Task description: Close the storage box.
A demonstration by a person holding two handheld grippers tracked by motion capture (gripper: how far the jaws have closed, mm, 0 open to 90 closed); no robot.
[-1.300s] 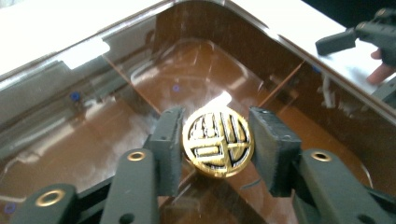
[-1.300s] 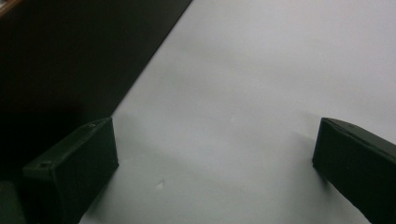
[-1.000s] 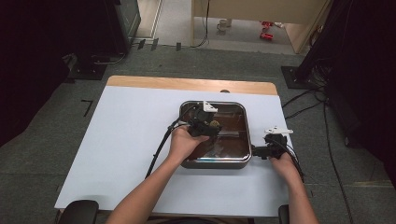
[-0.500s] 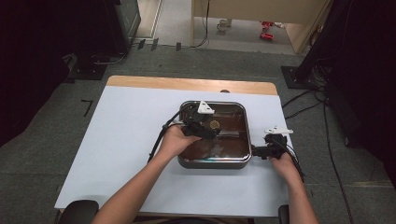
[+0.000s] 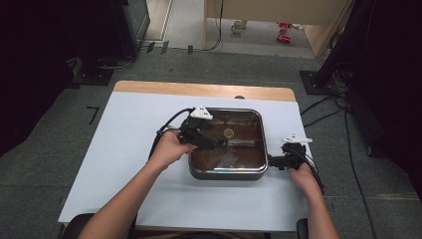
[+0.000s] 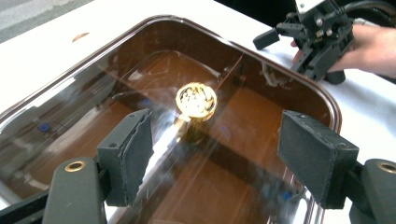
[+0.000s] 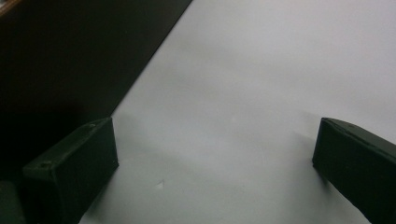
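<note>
**Fingers parting over the lidded pan**

Grey carpet runs all round the desk (image 5: 124,149), whose pale sheet leaves a strip of bare wood along its far edge. Dark cabinets and stands close in on both sides, with cables lying on the floor to the right.

On the right half of the desk sits the square pan (image 5: 226,172) with rounded corners and a shiny metal wall. A brown-tinted glass lid (image 6: 116,93) covers it, and from the high view I see the gold knob (image 5: 229,133) in the middle of that lid. From my left gripper view the same knob (image 6: 196,100) stands upright on the glass, ahead of my fingers and between their lines, clear of both pads.

My left gripper (image 5: 211,143) hangs over the left part of the lid, pointing across it toward the knob. Its fingers (image 6: 128,158) are opening and hold nothing; only glass and reflections lie in the gap between them. The cable loops back from it over the desk, beside my left hand (image 5: 169,149).

My right gripper (image 5: 274,162) rests just beside the pan's right wall, near its front corner, and points at it. In the right gripper view its fingers (image 7: 74,172) stand wide apart over the bare sheet, with a dark mass to their left and nothing between them. My right hand (image 5: 301,172) holds it low on the desk.
</note>
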